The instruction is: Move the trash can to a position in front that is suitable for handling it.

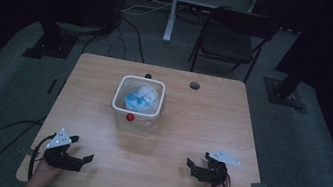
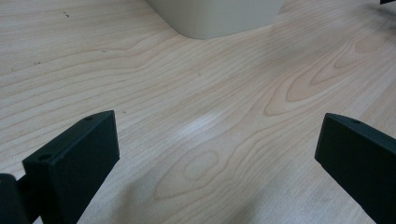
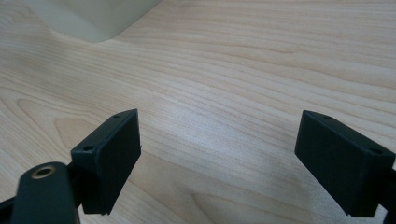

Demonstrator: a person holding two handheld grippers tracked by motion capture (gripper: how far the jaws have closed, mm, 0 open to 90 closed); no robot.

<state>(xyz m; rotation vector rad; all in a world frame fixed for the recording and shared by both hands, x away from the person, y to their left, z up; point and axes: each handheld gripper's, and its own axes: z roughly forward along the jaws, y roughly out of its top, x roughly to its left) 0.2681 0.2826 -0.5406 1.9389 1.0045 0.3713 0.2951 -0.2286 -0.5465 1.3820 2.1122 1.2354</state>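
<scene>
A: Seen from above, a pale wooden worktop (image 1: 190,122) carries a white bin (image 1: 138,101) near its middle, holding crumpled white and blue material. A small red ball (image 1: 130,117) sits at the bin's near rim. What is around it?

B: Behind the bin lie a small dark knob (image 1: 148,76) and a round cable hole (image 1: 194,85). Beyond the worktop stand a black chair (image 1: 231,40) and a white post (image 1: 172,8), with cables on the grey floor.

A: And the tongs?

B: The left tongs (image 1: 78,153) and right tongs (image 1: 198,162) rest at the near edge, well apart from each other and from the bin. Both stand wide open, with nothing between the jaws. Bare wood lies between each and the bin.

A: What do the closer views add?

B: The left gripper view gives the left tongs (image 2: 217,149) spread over wood grain, the bin's lower wall (image 2: 219,18) at the top edge. The right gripper view gives the right tongs (image 3: 217,154) likewise, a corner of the bin (image 3: 93,16) at upper left. The bin's contents and the ball appear in the high view.
</scene>
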